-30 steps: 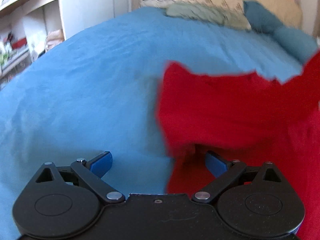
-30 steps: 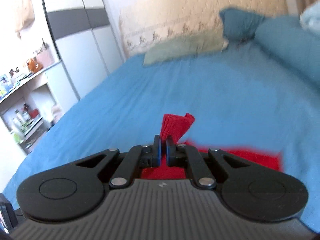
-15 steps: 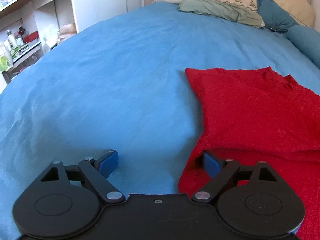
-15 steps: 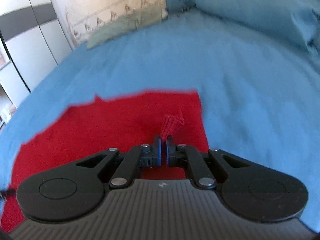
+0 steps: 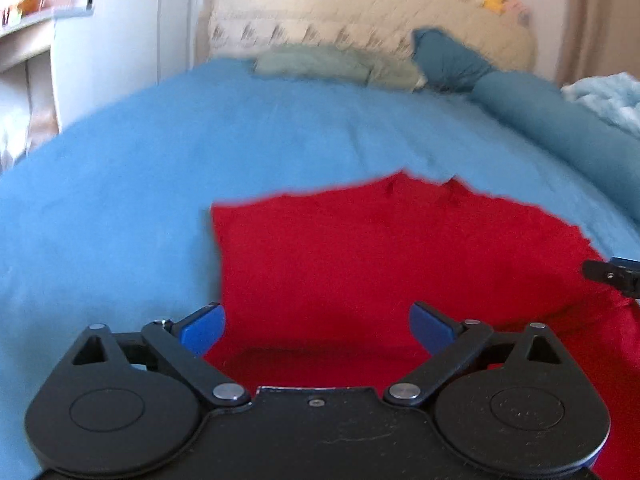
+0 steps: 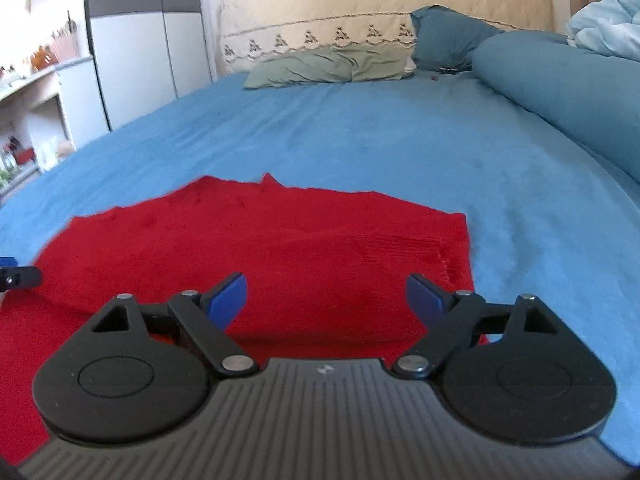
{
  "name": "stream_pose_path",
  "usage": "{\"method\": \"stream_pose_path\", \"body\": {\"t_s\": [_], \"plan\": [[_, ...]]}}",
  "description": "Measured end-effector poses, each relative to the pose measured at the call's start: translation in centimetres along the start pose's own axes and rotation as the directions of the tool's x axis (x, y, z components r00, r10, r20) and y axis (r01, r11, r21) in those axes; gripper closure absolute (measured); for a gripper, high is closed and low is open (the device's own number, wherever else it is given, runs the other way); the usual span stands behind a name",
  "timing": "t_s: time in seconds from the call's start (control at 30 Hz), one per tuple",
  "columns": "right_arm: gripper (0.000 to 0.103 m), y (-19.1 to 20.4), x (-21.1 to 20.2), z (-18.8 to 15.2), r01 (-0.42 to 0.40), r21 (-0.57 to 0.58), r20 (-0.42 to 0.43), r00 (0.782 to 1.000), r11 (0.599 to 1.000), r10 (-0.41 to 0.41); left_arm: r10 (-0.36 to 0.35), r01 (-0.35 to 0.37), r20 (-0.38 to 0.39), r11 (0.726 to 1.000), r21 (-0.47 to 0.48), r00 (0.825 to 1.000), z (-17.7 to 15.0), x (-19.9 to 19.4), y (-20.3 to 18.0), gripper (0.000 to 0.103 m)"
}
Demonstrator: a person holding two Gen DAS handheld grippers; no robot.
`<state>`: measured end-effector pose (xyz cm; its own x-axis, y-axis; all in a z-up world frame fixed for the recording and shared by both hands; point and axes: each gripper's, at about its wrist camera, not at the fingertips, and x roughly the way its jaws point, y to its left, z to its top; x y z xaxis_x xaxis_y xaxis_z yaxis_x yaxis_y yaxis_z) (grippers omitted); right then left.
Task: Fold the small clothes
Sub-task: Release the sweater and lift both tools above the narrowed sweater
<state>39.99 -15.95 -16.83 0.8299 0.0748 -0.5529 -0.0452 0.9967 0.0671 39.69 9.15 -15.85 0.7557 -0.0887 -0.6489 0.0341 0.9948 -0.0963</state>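
A red garment (image 5: 380, 256) lies on the blue bedsheet (image 5: 120, 200), its upper layer folded over the lower one. My left gripper (image 5: 316, 326) hovers low over the garment's near left part; its jaws are opening and nothing is between the blue pads. In the right wrist view the same red garment (image 6: 260, 248) spreads ahead, with a ribbed cuff near its right edge. My right gripper (image 6: 326, 294) is over it with its jaws opening wide and nothing gripped. One fingertip of the other gripper shows at each view's side edge.
A green pillow (image 6: 328, 66), dark blue pillows (image 6: 444, 36) and a long blue bolster (image 6: 560, 92) lie at the bed's far end by a beige headboard (image 6: 360, 4). A white wardrobe (image 6: 136, 56) and shelves (image 6: 28, 120) stand to the left. A pale blanket (image 6: 608, 28) is at far right.
The right gripper came down with a pinch of red cloth, then let it go and opened wide. The garment's folded layer settled flat. The left gripper shifted right over the garment.
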Motion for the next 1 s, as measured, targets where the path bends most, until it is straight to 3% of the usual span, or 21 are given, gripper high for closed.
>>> {"method": "stream_pose_path", "body": {"t_s": [0.07,0.2,0.33,0.47,0.6,0.67,0.8,1.0], "plan": [[0.001,-1.2,1.2,-0.9,0.031,0.042,-0.057,0.998,0.999,-0.029,0.004,-0.009,-0.077,0.998,-0.059,0.997,-0.4,1.4,1.3,0.004],[0.001,-2.3,1.0,-1.5,0.005,0.09,-0.019,1.0,0.996,-0.004,-0.028,0.019,-0.082,0.994,-0.109,0.996,-0.3,1.3,2.1,0.004],[0.003,-1.7,-0.6,-0.3,0.029,0.074,-0.011,1.0,0.997,-0.028,0.017,-0.025,-0.066,0.994,-0.109,0.998,0.6,-0.4,1.5,0.008],[0.002,-2.5,-7.5,0.9,0.011,0.082,0.106,0.994,0.997,-0.02,0.085,-0.08,0.068,0.994,-0.079,0.994,1.4,-7.4,1.4,0.003],[0.001,-3.6,-15.8,2.1,0.007,0.004,0.128,0.992,1.0,-0.007,0.142,-0.128,0.125,0.985,-0.117,0.982,2.3,-15.4,1.8,0.001],[0.001,-4.3,-19.9,2.2,0.006,-0.004,0.108,0.994,1.0,-0.005,0.152,-0.133,0.124,0.98,-0.149,0.981,2.2,-19.4,1.9,0.0],[0.001,-5.4,-26.8,0.7,-0.025,0.012,0.074,0.997,1.0,0.024,0.099,-0.076,0.108,0.976,-0.204,0.989,0.2,-26.1,1.7,0.0],[0.001,-5.5,-33.5,-5.2,-0.035,0.025,-0.023,0.999,0.999,0.035,0.15,-0.142,0.048,0.981,-0.134,0.988,-5.4,-29.8,-0.6,0.0]]}}
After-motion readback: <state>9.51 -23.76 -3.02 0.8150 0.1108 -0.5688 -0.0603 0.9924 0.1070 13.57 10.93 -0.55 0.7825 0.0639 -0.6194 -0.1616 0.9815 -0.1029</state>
